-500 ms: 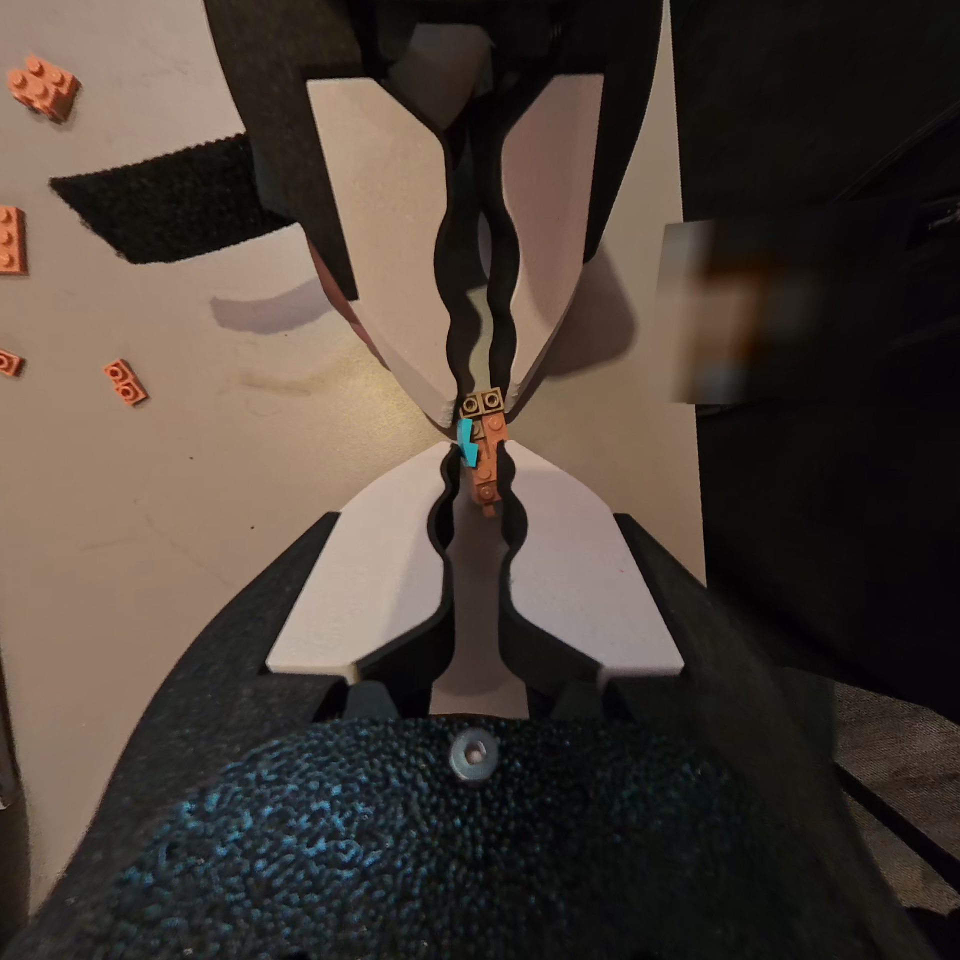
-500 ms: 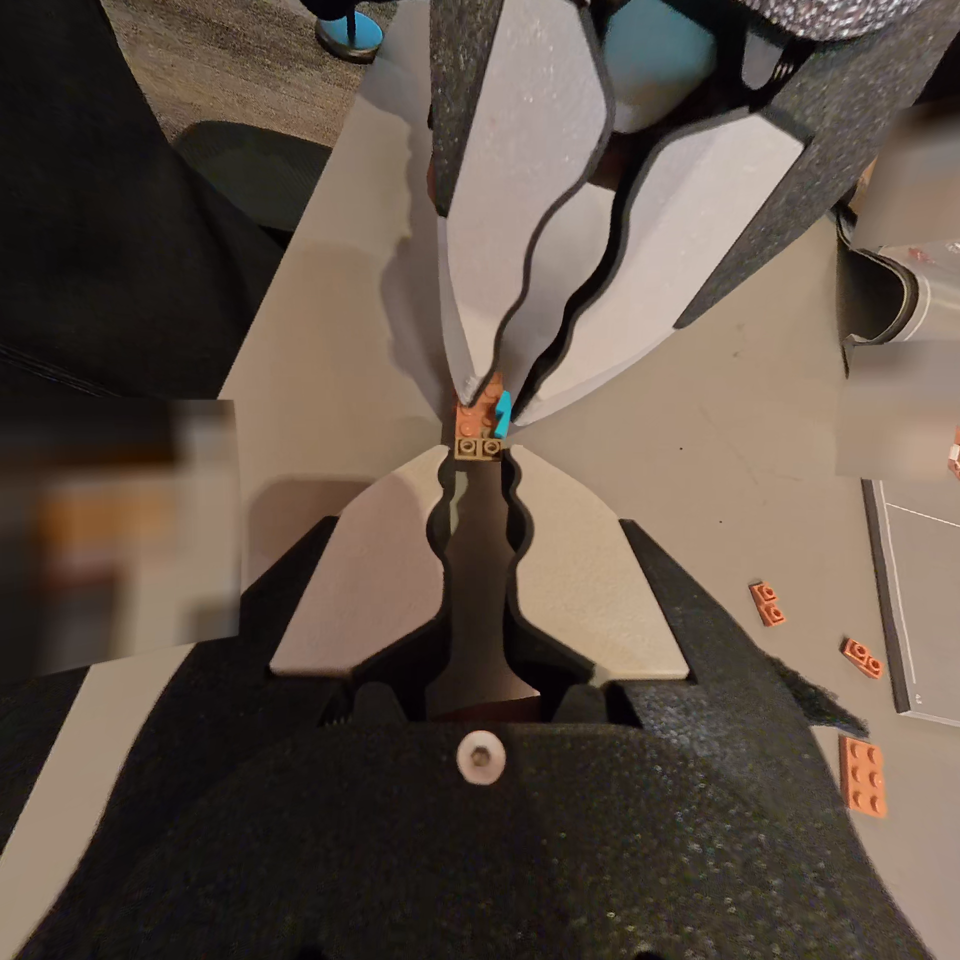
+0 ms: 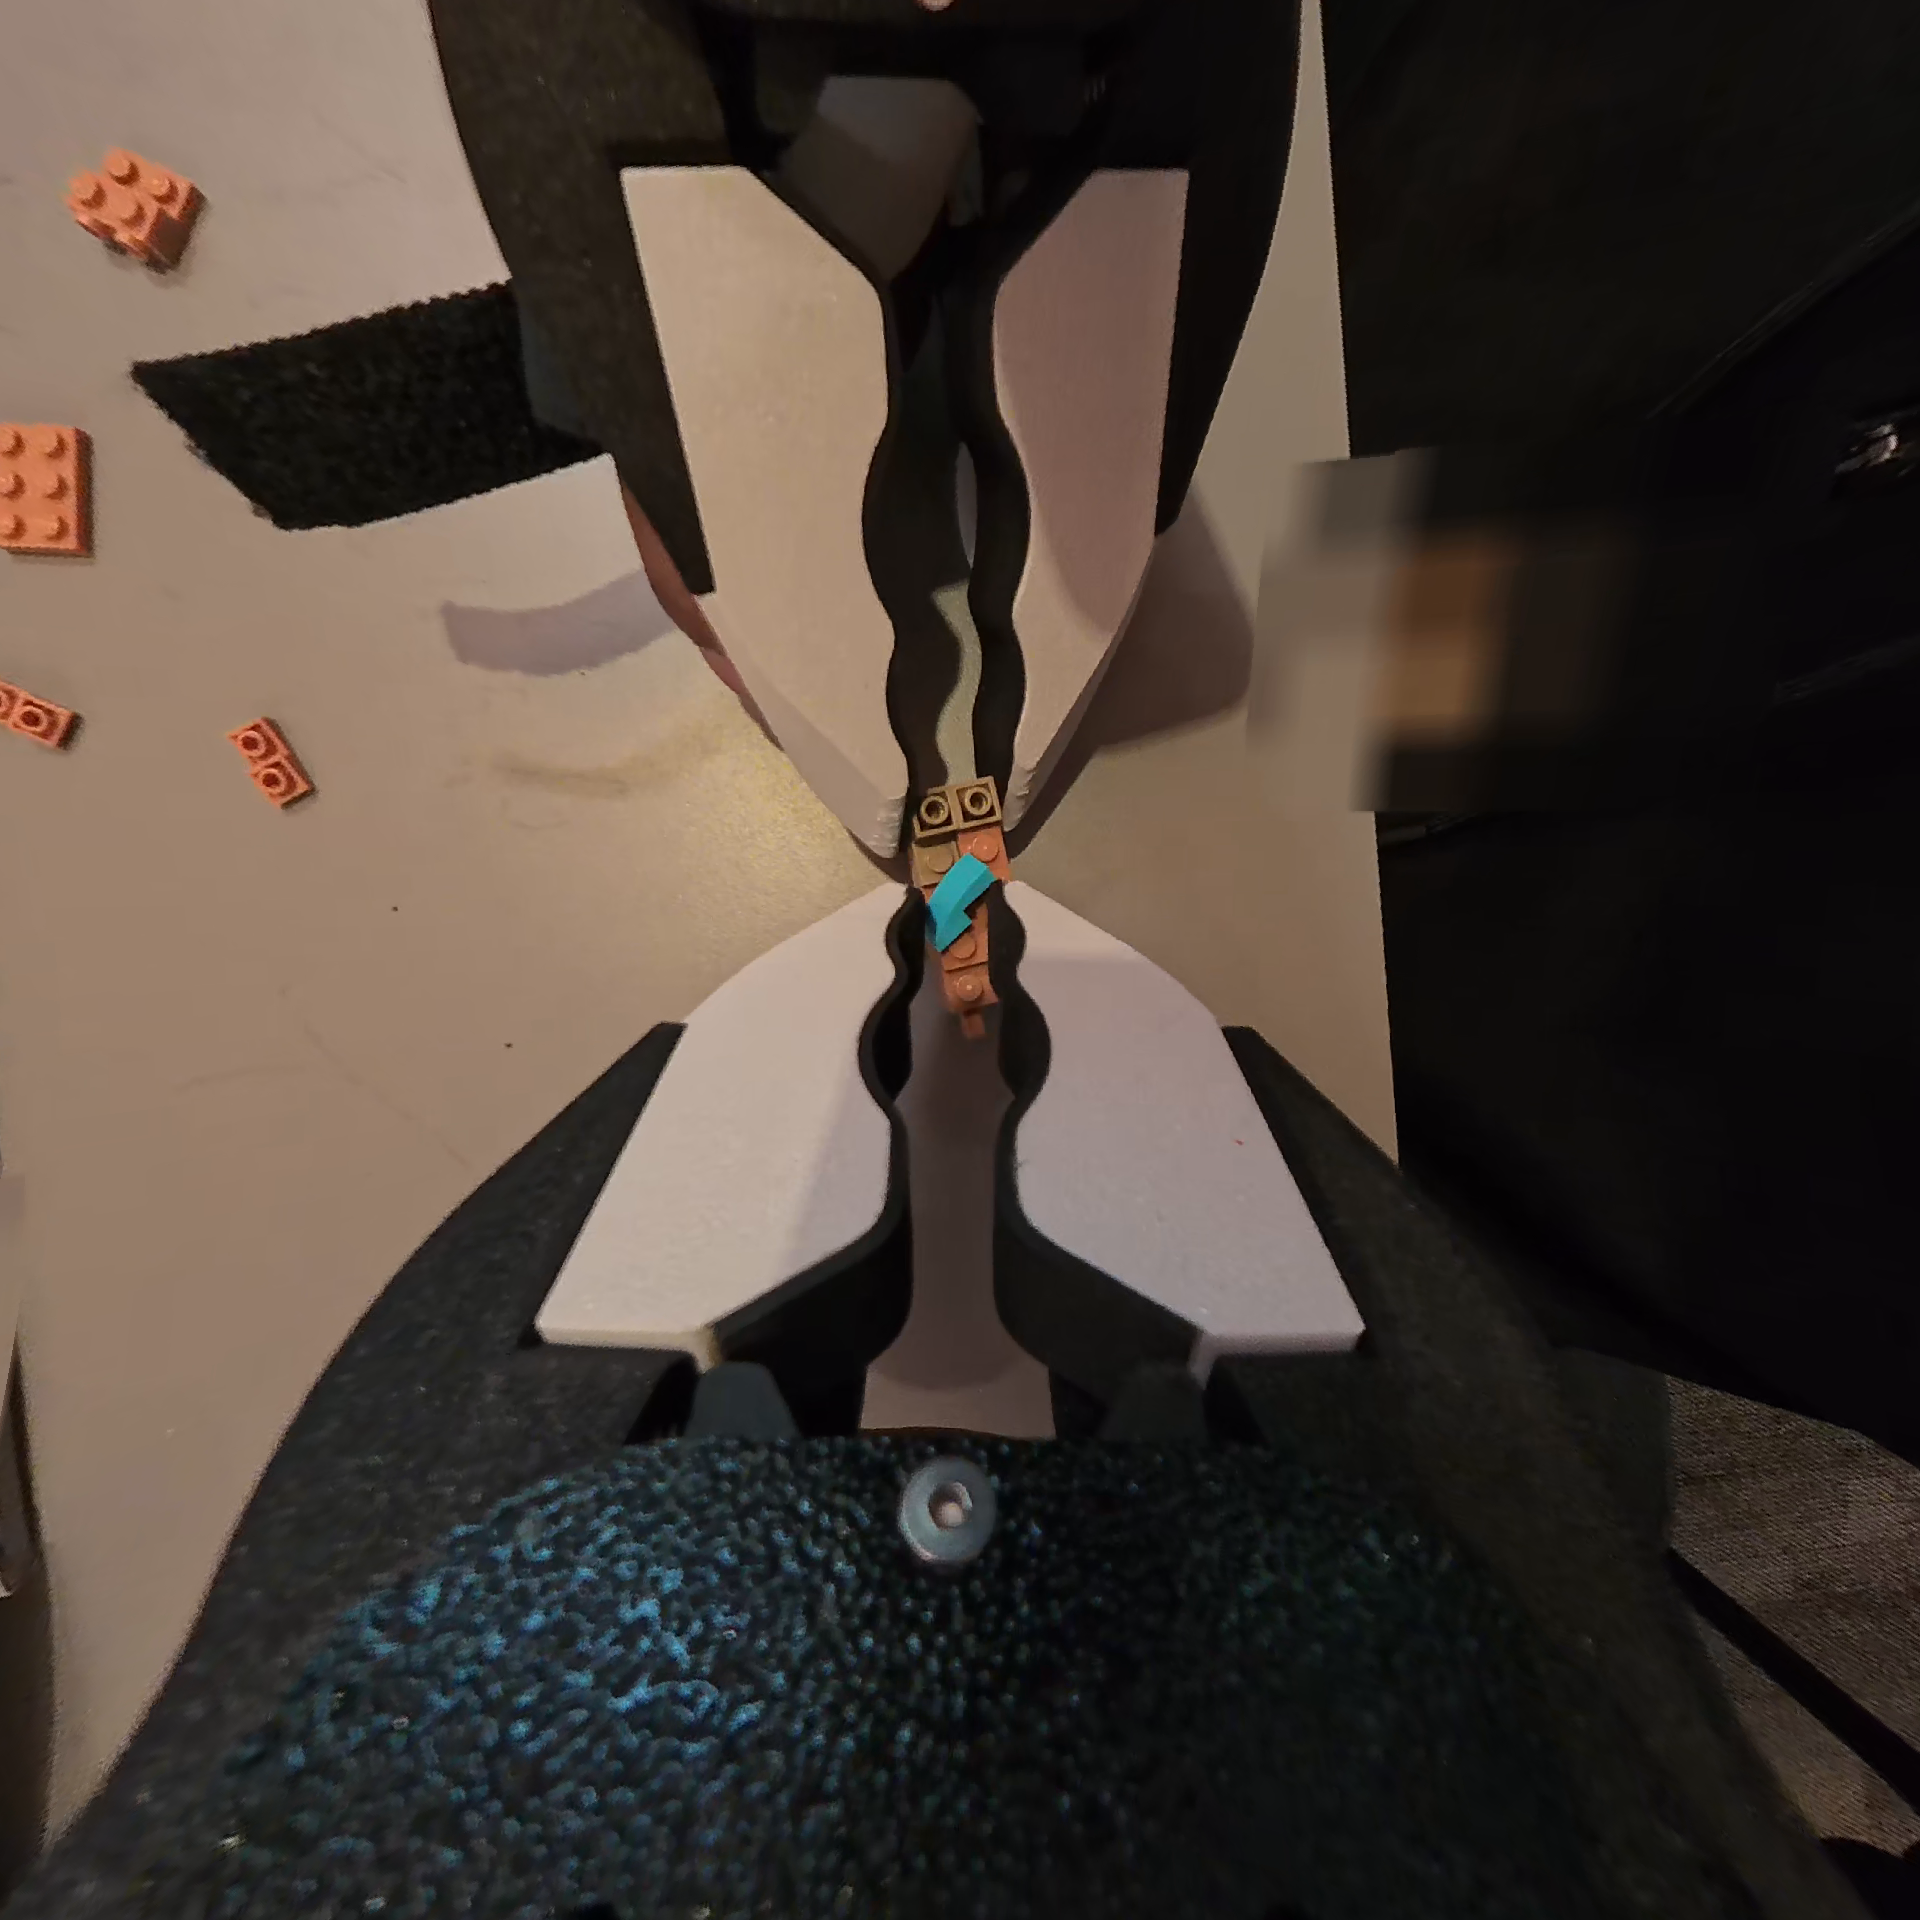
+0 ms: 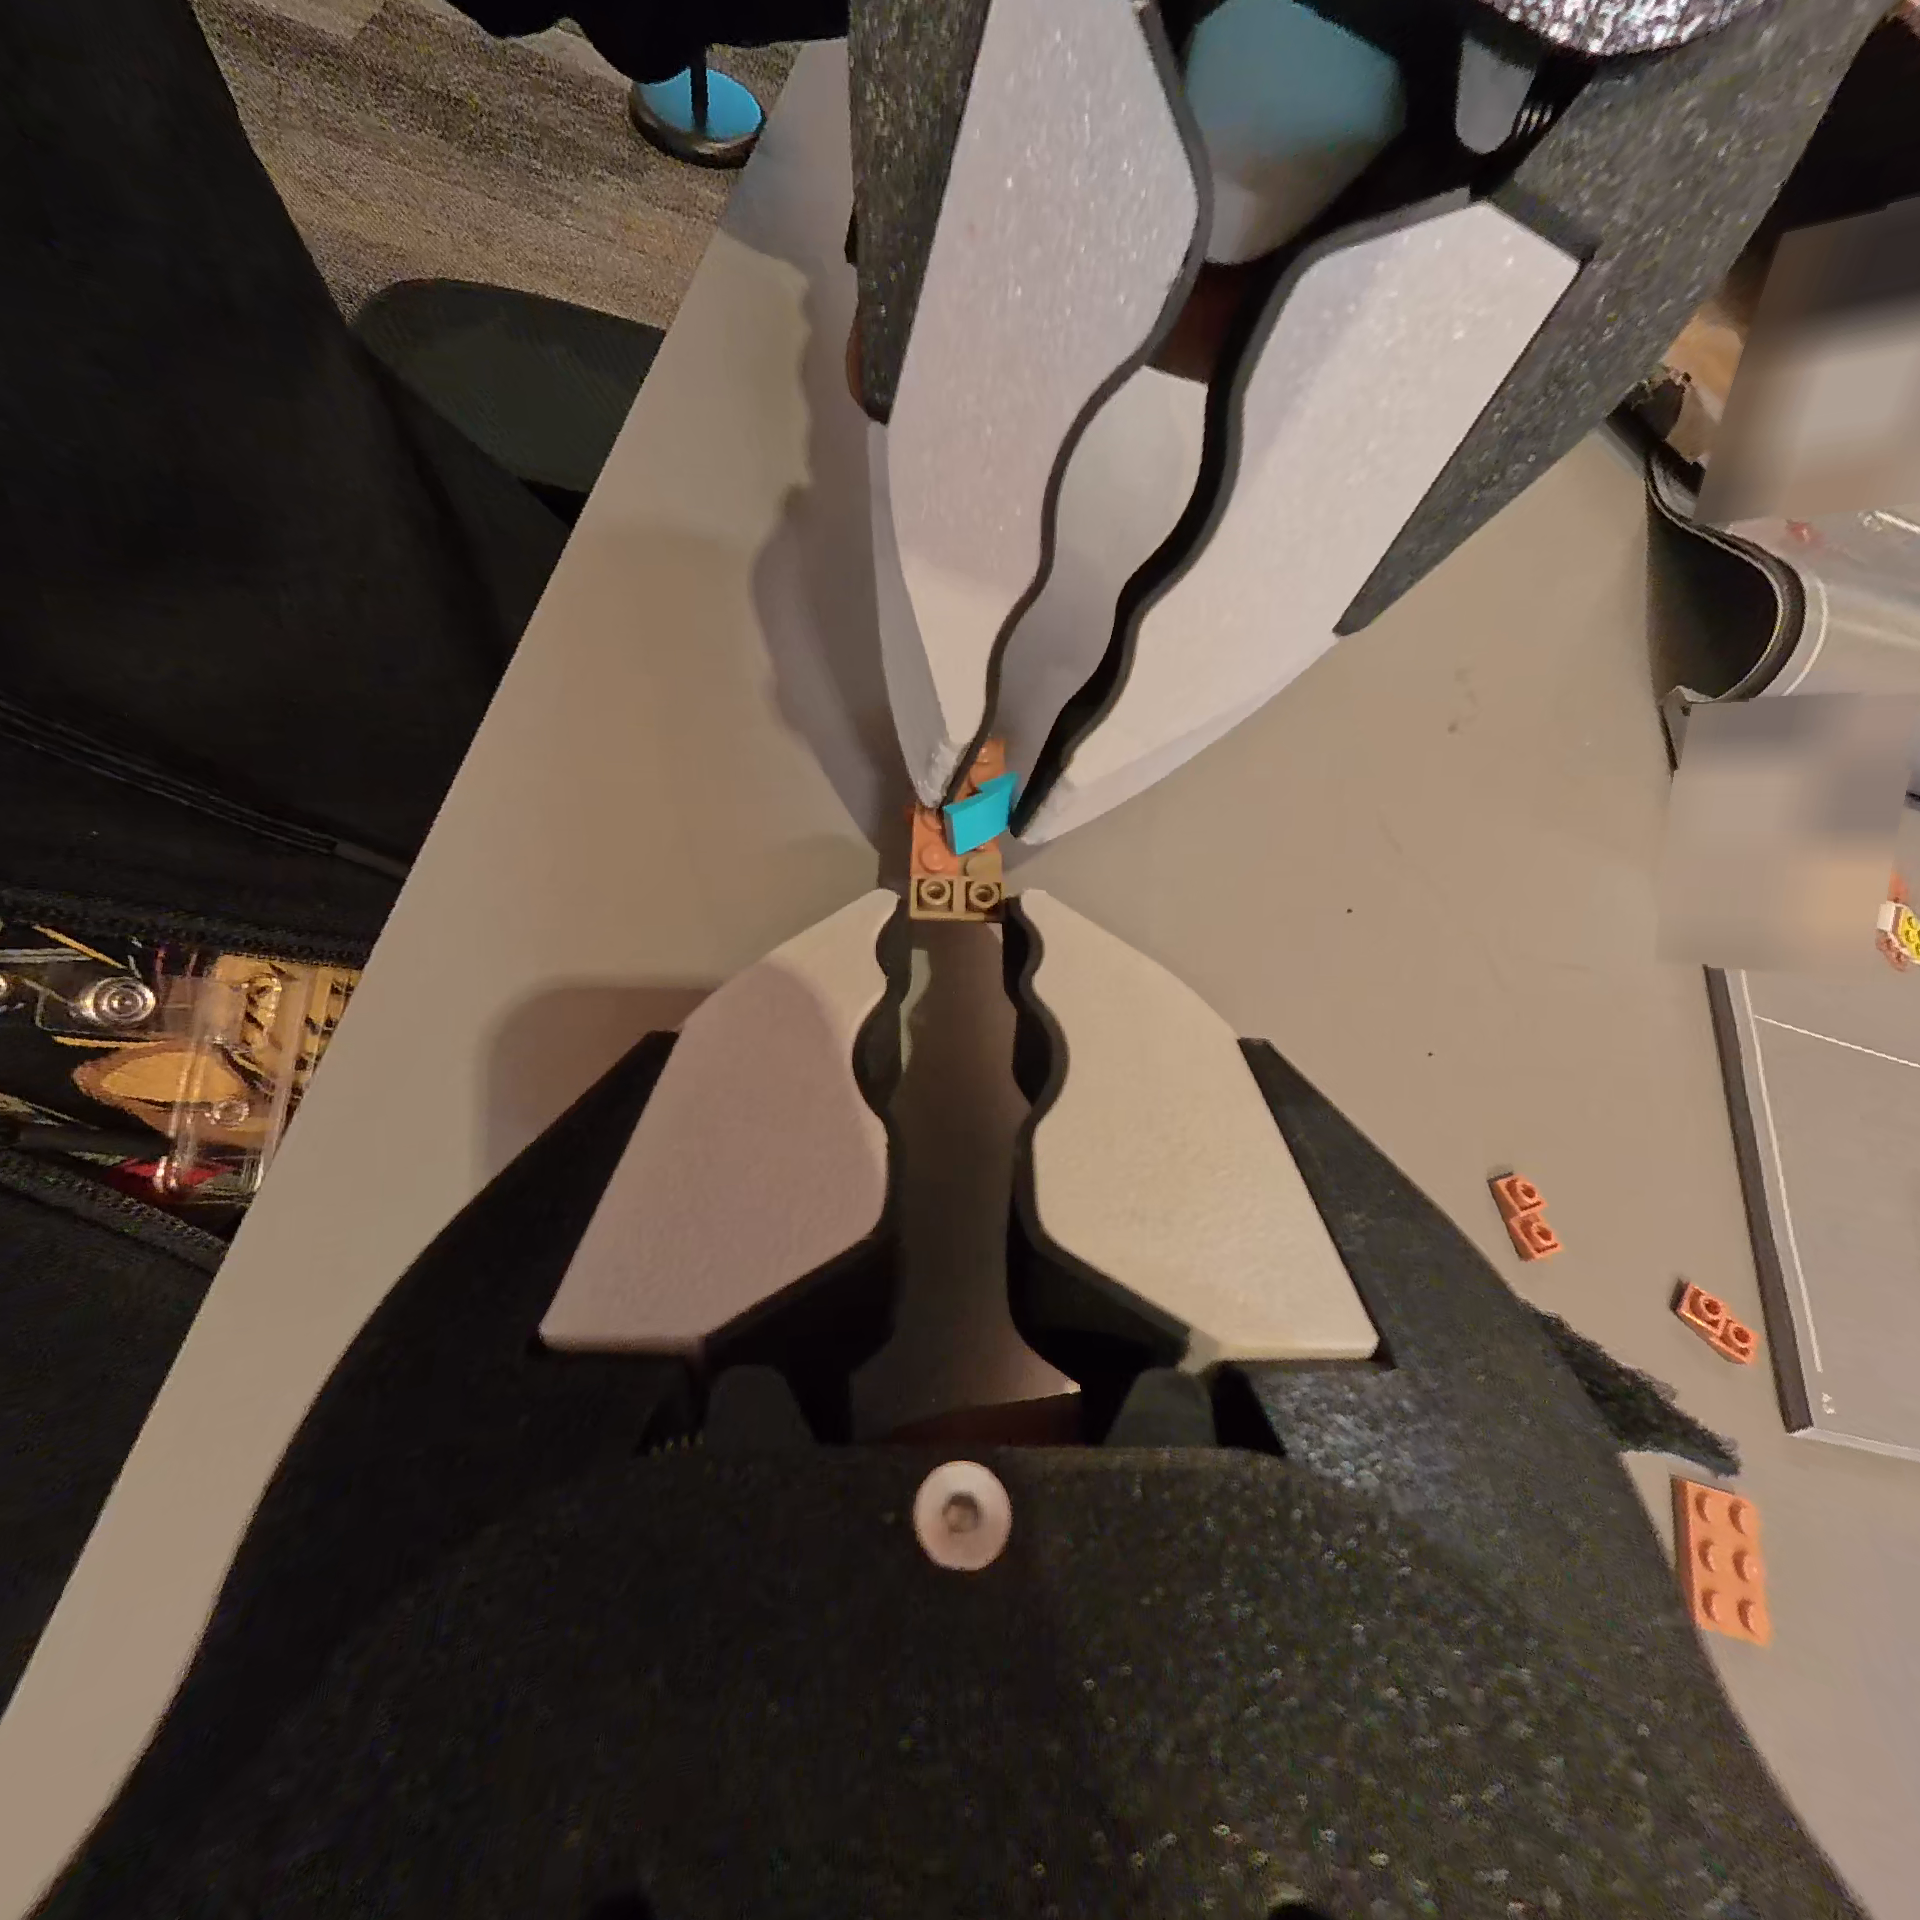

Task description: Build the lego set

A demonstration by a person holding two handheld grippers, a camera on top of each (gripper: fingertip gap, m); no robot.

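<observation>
Each hand-held gripper (image 3: 961,940) has a black, pebbled foam-like body, a silver screw (image 3: 948,1509) at six o'clock, and two pale grey wedge-shaped fingers (image 3: 748,1143) edged with wavy black rubber pads (image 4: 1039,1049).

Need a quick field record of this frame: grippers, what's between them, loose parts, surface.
left gripper: closed on orange end of brick assembly
right gripper: closed on its tan end
teal piece: lies askew atop assembly, between left fingertips
loose parts: orange bricks and plates
surface: grey table
other: black fabric strip
</observation>
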